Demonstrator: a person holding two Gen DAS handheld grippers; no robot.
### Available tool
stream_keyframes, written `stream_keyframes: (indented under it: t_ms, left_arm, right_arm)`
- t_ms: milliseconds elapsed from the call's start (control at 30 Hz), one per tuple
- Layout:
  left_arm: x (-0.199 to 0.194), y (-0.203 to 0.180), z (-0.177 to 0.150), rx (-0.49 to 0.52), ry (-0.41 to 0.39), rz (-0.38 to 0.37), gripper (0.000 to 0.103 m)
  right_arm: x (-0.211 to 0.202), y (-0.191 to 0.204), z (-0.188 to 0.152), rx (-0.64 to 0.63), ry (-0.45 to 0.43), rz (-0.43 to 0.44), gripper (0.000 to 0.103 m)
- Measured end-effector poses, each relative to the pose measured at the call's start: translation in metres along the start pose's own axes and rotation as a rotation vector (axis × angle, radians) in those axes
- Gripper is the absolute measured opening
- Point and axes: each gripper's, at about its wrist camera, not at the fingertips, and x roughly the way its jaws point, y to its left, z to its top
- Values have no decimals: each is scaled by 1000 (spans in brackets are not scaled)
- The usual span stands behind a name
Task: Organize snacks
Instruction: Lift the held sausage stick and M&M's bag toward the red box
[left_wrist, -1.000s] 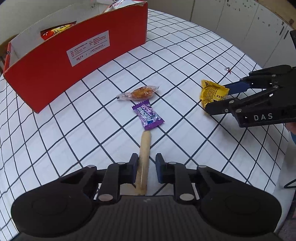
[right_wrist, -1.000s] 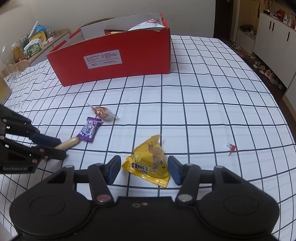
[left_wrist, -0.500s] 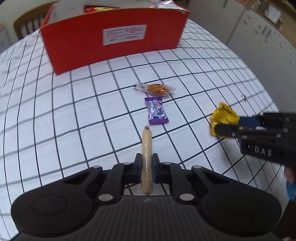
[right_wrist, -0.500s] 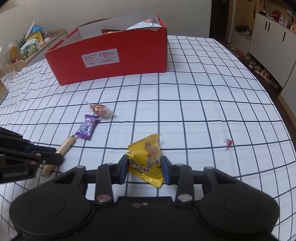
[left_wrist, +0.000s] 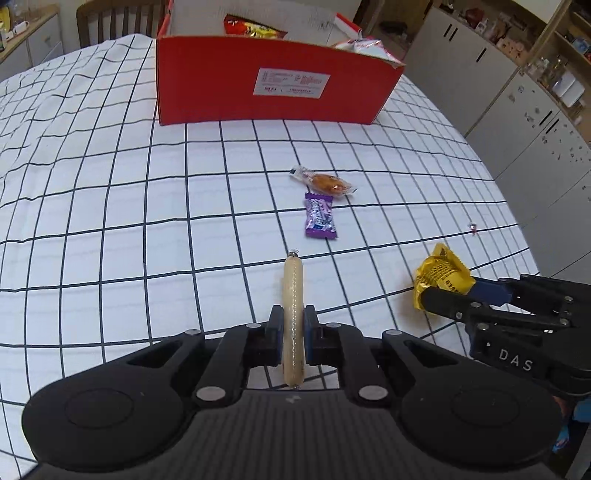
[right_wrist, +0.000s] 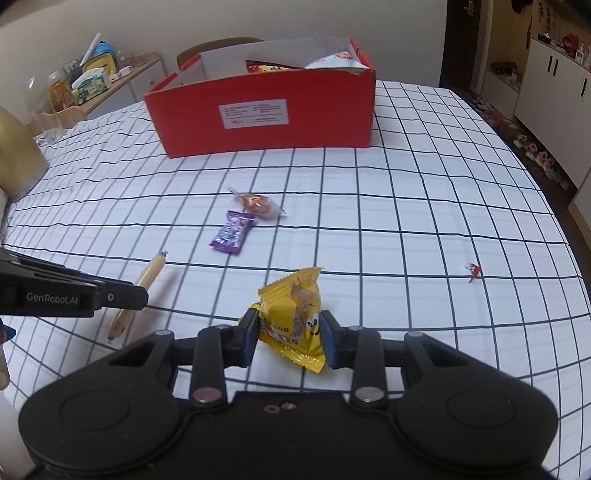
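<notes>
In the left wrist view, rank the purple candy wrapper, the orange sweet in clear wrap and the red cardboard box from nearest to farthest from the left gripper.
From the left gripper:
1. Purple candy wrapper, just ahead, slightly right.
2. Orange sweet in clear wrap, right behind the purple one.
3. Red cardboard box, far end of the checked tablecloth.

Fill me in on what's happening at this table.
A person is tidying snacks with a handheld gripper in each hand. The left gripper is shut on a sausage stick. The right gripper has just closed its jaws on a yellow snack packet. Both snacks are lifted off the checked tablecloth. A purple candy and an orange wrapped sweet lie loose in front of the open red box, which already holds some packets.
</notes>
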Motion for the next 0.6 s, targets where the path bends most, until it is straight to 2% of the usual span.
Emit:
stream_keyframes:
  t_ms: [600]
  left_arm:
    - [-60,0,7,-50,-131,-17,10]
  right_arm:
    - [-57,31,26,-42,-117,38,33]
